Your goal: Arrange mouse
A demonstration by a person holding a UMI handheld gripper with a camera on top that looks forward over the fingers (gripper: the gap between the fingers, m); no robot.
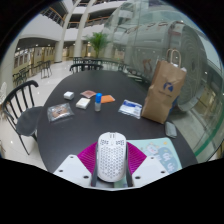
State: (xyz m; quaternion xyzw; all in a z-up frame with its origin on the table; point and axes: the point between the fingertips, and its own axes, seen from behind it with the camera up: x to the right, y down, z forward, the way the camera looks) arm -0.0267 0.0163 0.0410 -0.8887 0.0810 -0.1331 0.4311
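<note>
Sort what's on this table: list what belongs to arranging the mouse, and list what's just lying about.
Belongs to the job:
- white mouse, between the fingers with their pads at its sides
- dark table it rests on

Just lying about:
- brown paper bag
- blue packet
- orange item
- small white box
- clear bag
- black chair

We see the white perforated mouse (111, 157) between the jaws on the dark round table (60, 140); beyond it lie small packets (84, 101), with a brown paper bag (161, 92) to their right.
</note>
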